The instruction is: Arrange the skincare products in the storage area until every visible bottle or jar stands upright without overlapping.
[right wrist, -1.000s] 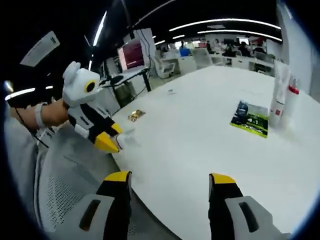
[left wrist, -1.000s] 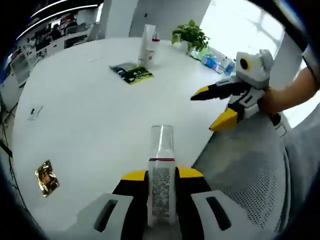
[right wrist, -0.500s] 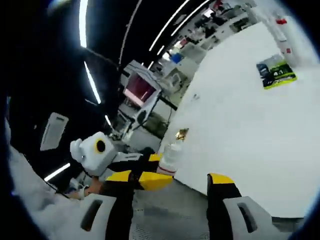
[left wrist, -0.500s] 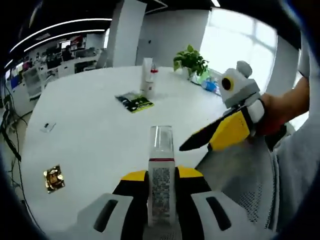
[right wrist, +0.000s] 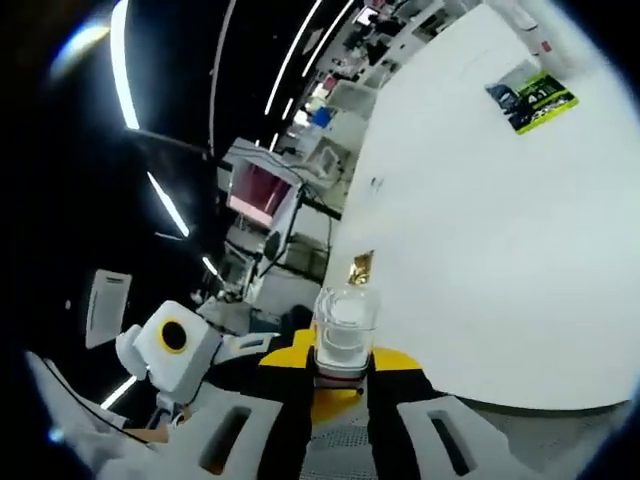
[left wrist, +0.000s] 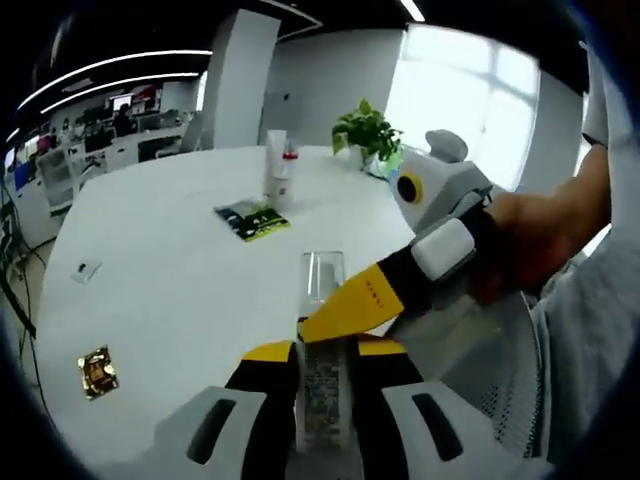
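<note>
Since a second ago your right claw (left wrist: 345,312) has crossed over and pinched the clear-capped white bottle (left wrist: 322,350) your left claw (left wrist: 322,390) clamps, above the round white worktop (left wrist: 180,290) at 6 o'clock. With both pulling, the cap may pop or the bottle slip.

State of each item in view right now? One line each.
Clear-capped bottle: held off the table, both grippers closed on it.
Left gripper: shut on the bottle's body.
Right gripper: shut on the bottle just below its cap.
Two far bottles: upright on the table, side by side.
Green packet: lying flat on the table.
Gold sachet: lying flat near the table edge.
</note>
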The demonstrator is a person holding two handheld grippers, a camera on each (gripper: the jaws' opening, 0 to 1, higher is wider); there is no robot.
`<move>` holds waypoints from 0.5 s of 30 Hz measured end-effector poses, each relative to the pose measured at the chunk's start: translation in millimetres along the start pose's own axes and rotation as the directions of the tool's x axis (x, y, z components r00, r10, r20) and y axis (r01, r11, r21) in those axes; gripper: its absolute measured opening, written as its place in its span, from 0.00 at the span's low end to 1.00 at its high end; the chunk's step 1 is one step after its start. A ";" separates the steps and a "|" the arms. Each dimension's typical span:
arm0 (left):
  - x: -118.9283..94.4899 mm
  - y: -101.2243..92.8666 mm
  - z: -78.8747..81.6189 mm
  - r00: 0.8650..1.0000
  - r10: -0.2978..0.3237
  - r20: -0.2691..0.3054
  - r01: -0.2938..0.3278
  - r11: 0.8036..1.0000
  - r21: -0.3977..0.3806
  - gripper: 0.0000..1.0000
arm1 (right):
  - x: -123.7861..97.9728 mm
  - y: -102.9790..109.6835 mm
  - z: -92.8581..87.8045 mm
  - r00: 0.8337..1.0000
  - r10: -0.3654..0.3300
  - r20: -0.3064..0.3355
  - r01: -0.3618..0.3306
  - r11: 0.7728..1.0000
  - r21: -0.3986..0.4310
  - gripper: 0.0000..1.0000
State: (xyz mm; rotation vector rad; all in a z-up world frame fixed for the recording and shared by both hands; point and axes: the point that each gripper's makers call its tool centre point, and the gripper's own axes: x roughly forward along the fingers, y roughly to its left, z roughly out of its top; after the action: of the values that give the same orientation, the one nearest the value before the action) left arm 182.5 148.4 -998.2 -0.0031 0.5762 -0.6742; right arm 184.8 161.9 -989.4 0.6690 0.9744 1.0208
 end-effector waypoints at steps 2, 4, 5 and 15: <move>1.1 -4.7 2.5 0.999 -0.038 0.017 0.036 0.996 0.084 0.18 | -2.5 0.0 -1.9 1.000 0.006 -0.026 -0.007 0.999 -0.036 0.14; 0.2 -7.8 4.9 0.997 -0.073 0.025 0.072 0.995 0.065 0.18 | -6.3 2.9 -1.6 0.999 0.030 -0.037 -0.032 0.998 -0.059 0.14; -0.1 -8.3 5.5 0.997 -0.077 0.028 0.075 0.995 0.058 0.19 | -7.4 4.1 -1.0 0.997 0.056 -0.051 -0.061 0.994 -0.091 0.13; -10.2 -24.3 21.8 0.963 -0.236 0.131 0.247 0.966 -0.075 0.27 | -36.3 35.7 8.0 0.950 0.243 -0.197 -0.307 0.840 -0.447 0.13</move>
State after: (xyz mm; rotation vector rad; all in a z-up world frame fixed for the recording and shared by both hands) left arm 172.7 131.4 -970.2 -0.2007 0.4928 -0.8783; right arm 171.2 142.5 -943.7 0.3355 0.7071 1.5158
